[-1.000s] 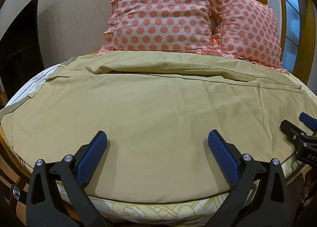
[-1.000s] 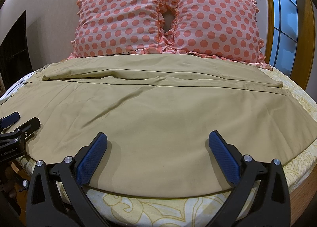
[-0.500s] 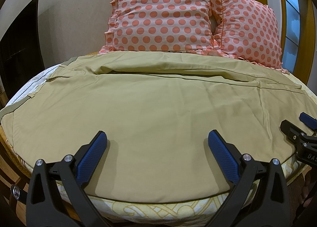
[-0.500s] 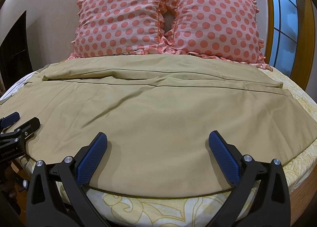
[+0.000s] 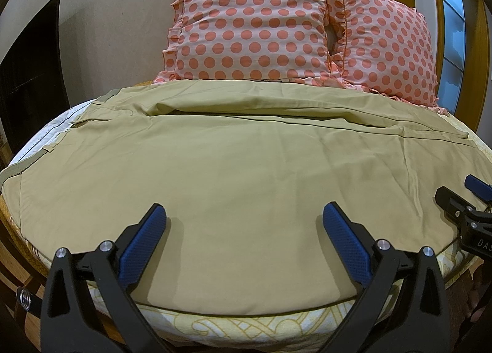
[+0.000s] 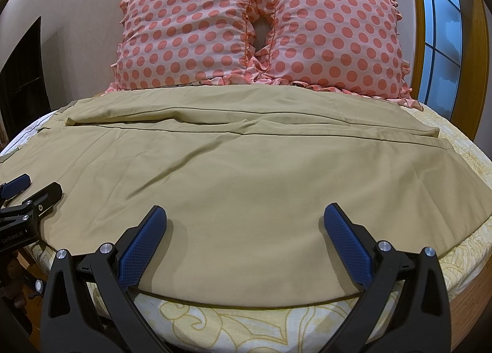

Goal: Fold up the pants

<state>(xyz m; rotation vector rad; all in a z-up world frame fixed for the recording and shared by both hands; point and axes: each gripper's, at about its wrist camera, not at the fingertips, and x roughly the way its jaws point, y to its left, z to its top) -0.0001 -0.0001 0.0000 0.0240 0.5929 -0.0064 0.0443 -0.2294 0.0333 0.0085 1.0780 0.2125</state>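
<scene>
Khaki pants (image 5: 246, 162) lie spread flat across the bed, waistband at the left, leg hems at the right; they also show in the right wrist view (image 6: 246, 174). One leg lies behind the other, near the pillows. My left gripper (image 5: 244, 217) is open and empty, hovering over the near edge of the pants. My right gripper (image 6: 244, 216) is open and empty over the near edge too, further right. The right gripper shows at the right edge of the left wrist view (image 5: 461, 205); the left gripper shows at the left edge of the right wrist view (image 6: 27, 199).
Two pink polka-dot pillows (image 5: 252, 23) (image 6: 332, 33) lean on the wall behind the pants. The bed has a yellow patterned sheet (image 6: 246, 325) and a wooden frame. A window (image 6: 439, 30) is at the right, a dark opening (image 5: 27, 76) at the left.
</scene>
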